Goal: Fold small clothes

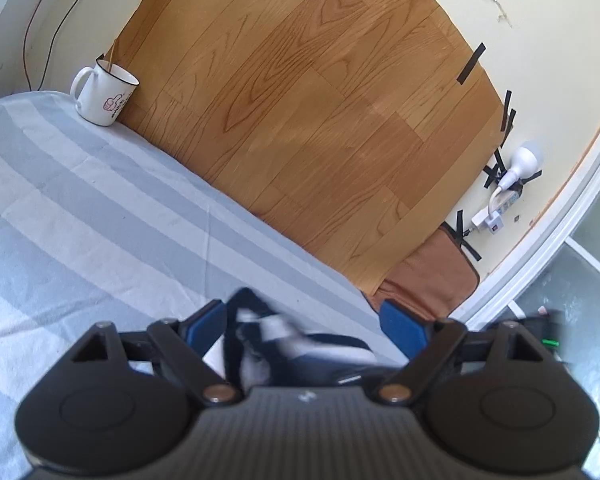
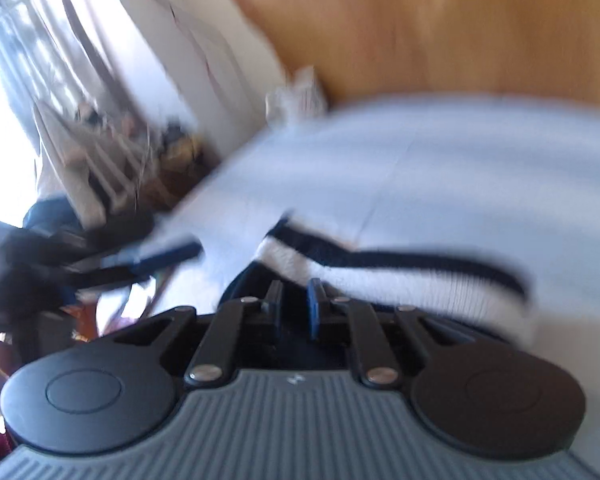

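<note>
Here the right gripper (image 2: 296,300) pinches a sock (image 2: 400,280) on the sheet (image 1: 100,220).
Its jaws are nearly closed at the dark end of the white, navy-striped sock, though blur hides whether the pads truly bite cloth. The left gripper (image 1: 304,320) stands wide open around blurred navy-and-white fabric, gripping nothing. To fold well, likely pin one end and carry the other straight over, edges aligned. One sock is plain; one mug (image 1: 104,94) sits far back.

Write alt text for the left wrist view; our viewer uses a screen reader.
The open left claw hovers over a blurred navy-and-white garment on a grey-striped sheet. A white enamel mug stands at the sheet's far edge, against a wood-grain panel.
</note>
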Demonstrator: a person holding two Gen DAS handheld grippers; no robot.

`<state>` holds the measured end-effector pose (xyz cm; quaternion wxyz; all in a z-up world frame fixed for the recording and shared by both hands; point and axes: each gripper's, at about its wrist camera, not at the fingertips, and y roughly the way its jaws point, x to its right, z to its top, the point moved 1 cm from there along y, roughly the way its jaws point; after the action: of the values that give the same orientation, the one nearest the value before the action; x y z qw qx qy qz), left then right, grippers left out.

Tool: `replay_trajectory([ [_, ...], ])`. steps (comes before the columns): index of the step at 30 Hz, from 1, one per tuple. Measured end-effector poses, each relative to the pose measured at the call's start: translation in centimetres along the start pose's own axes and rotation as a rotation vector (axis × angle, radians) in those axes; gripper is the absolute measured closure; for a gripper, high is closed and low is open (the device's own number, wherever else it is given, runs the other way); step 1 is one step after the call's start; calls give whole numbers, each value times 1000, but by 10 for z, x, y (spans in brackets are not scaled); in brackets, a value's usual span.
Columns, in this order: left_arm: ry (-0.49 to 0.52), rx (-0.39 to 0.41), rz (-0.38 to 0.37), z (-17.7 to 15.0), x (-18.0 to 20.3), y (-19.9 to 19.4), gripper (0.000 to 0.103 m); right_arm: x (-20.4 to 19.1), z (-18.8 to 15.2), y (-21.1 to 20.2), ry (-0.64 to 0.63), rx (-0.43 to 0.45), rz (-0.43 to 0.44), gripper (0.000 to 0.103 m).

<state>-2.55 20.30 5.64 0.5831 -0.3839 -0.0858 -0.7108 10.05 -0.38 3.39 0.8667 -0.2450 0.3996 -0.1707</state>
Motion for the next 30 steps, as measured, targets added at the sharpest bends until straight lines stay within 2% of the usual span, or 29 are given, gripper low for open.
replay_trajectory([
  [2,2,-20,12,-4,-2,1,19,12,1,6,109,-2,65,102],
  [6,34,-61,12,-19,-5,-5,19,18,-5,0,160,28,109,102],
  [9,115,-94,17,-37,5,-8,19,20,1,-1,171,38,108,102],
  [11,182,-115,33,-51,16,-9,23,21,7,-1,177,39,101,102],
  [12,226,-132,60,-58,22,-8,34,21,7,-2,181,38,98,102],
  [13,271,-154,111,-64,26,-4,53,22,8,-2,187,37,95,102],
  [15,324,-195,233,-71,21,5,76,20,9,-6,193,51,78,102],
  [16,284,-203,212,-70,13,5,76,20,9,-13,186,65,67,98],
  [18,172,-211,165,-62,-3,0,81,16,9,-28,147,111,36,97],
  [20,125,-215,142,-59,-12,-4,82,20,8,-34,134,134,7,97],
  [22,114,-213,133,-61,-15,-5,82,32,5,-26,170,113,-14,102],
  [27,95,-202,136,-66,-16,-10,81,28,2,-22,130,124,-37,102],
  [30,116,-211,133,-62,-12,-12,78,20,-2,-38,117,149,-40,92],
])
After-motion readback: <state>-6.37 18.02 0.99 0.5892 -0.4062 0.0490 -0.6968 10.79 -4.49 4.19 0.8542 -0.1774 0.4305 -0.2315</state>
